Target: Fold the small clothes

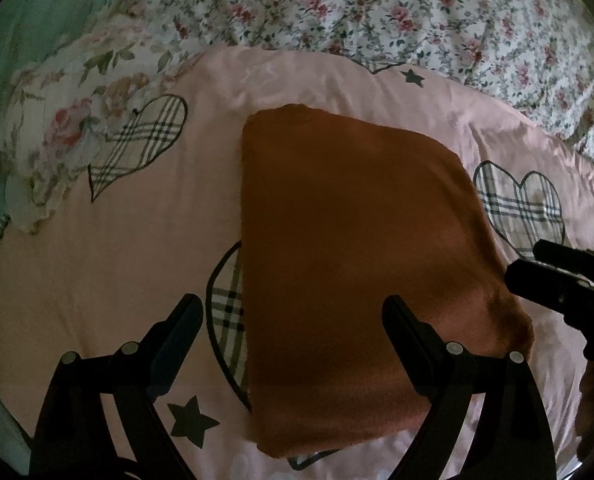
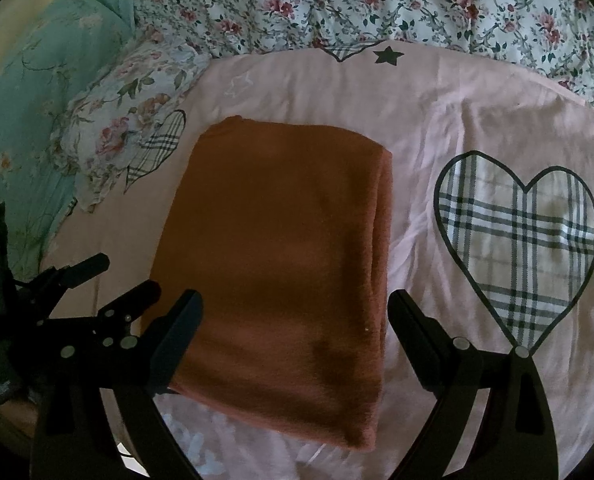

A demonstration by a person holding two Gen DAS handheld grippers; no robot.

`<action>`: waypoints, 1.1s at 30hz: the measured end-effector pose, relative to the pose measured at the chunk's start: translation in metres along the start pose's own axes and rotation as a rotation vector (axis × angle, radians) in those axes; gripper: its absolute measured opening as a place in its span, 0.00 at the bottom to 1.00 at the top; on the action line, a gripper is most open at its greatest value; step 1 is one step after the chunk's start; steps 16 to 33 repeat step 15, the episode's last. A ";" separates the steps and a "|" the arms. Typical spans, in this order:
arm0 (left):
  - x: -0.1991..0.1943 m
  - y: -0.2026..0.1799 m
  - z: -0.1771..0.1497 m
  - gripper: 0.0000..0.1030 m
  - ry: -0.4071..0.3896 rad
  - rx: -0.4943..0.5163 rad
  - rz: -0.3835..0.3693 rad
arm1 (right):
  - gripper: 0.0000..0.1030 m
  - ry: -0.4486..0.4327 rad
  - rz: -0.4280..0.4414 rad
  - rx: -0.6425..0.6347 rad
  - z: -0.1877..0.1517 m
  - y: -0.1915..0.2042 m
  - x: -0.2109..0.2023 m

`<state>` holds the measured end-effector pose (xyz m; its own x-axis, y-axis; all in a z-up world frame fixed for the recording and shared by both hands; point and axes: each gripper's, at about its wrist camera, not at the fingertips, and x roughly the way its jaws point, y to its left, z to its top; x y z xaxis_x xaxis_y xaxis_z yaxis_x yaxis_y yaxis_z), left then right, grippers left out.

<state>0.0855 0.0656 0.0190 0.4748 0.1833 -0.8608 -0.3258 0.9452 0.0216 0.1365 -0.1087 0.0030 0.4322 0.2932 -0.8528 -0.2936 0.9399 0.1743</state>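
**Folded rust cloth on a pink bed sheet, both grippers open above it**

A bed fills both views. A pink sheet [image 2: 437, 120] printed with plaid hearts and dark stars covers most of it. Behind the sheet lies a white floral quilt [image 2: 377, 4] with red roses. To the left sits a teal floral cover [image 2: 25, 112], and a pale floral pillow [image 2: 129, 120] rests at the sheet's left edge, partly over one plaid heart.

In the middle of the pink sheet lies the cloth [image 2: 281, 248], a rust-orange garment folded into a thick, neat rectangle with stacked layers showing along its right edge. It lies flat on the sheet.

The left gripper [image 1: 293, 328] hovers over the near left part of the cloth, its jaws spread wide and holding nothing; one finger is over the sheet, the other over the cloth. The right gripper [image 2: 295, 320] hovers over the cloth's near end, jaws equally wide and empty. The two grippers sit close together, each visible at the edge of the other's view.
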 end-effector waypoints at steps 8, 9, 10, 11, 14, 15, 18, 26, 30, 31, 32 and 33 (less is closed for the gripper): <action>-0.004 0.005 -0.003 0.89 -0.009 -0.011 0.002 | 0.91 -0.003 -0.003 -0.004 -0.001 0.003 0.000; -0.004 0.004 -0.003 0.89 -0.011 -0.008 0.006 | 0.91 -0.001 -0.004 -0.004 -0.001 0.003 0.001; -0.004 0.004 -0.004 0.89 -0.007 -0.006 0.006 | 0.91 0.001 -0.003 -0.003 -0.001 0.003 0.000; -0.003 0.004 -0.004 0.89 -0.003 -0.008 0.000 | 0.91 0.002 -0.003 -0.002 -0.002 0.003 0.000; -0.002 0.003 -0.005 0.89 0.013 -0.013 -0.003 | 0.91 0.005 -0.006 0.000 -0.006 0.005 0.001; -0.001 0.003 -0.005 0.89 0.018 -0.013 -0.002 | 0.91 0.007 -0.008 0.000 -0.007 0.005 0.001; -0.001 0.003 -0.005 0.89 0.018 -0.013 -0.002 | 0.91 0.007 -0.008 0.000 -0.007 0.005 0.001; -0.001 0.003 -0.005 0.89 0.018 -0.013 -0.002 | 0.91 0.007 -0.008 0.000 -0.007 0.005 0.001; -0.001 0.003 -0.005 0.89 0.018 -0.013 -0.002 | 0.91 0.007 -0.008 0.000 -0.007 0.005 0.001; -0.001 0.003 -0.005 0.89 0.018 -0.013 -0.002 | 0.91 0.007 -0.008 0.000 -0.007 0.005 0.001; -0.001 0.003 -0.005 0.89 0.018 -0.013 -0.002 | 0.91 0.007 -0.008 0.000 -0.007 0.005 0.001; -0.001 0.003 -0.005 0.89 0.018 -0.013 -0.002 | 0.91 0.007 -0.008 0.000 -0.007 0.005 0.001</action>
